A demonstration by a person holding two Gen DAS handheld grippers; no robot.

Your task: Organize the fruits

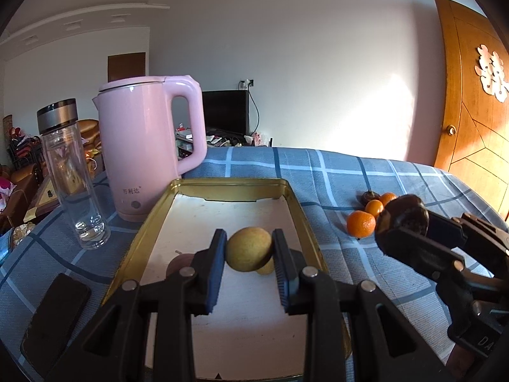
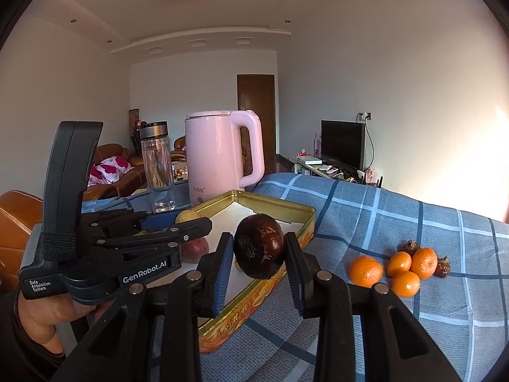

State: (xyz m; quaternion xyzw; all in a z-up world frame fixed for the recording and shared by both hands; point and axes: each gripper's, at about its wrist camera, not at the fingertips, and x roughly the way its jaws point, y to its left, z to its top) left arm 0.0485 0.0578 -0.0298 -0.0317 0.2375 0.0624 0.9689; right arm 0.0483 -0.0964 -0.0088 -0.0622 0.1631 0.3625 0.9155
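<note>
My left gripper (image 1: 249,238) is shut on a yellow-green fruit (image 1: 249,250), held over the gold tray (image 1: 305,219). In the tray lie a reddish fruit (image 1: 178,262) and a yellow piece half hidden under the held fruit. My right gripper (image 2: 259,240) is shut on a dark brown fruit (image 2: 259,245), which hangs above the tray's right rim (image 2: 286,213). The left gripper (image 2: 191,219) appears to its left with the yellow fruit (image 2: 187,215). Several small oranges (image 2: 366,270) and two small dark fruits (image 2: 442,266) lie on the cloth to the right.
A pink kettle (image 1: 149,146) and a glass bottle (image 1: 73,184) stand left of the tray's far end. A flat dark object (image 1: 54,318) lies at the near left. A blue checked cloth (image 1: 366,175) covers the table. A person's hand (image 2: 47,315) holds the left gripper.
</note>
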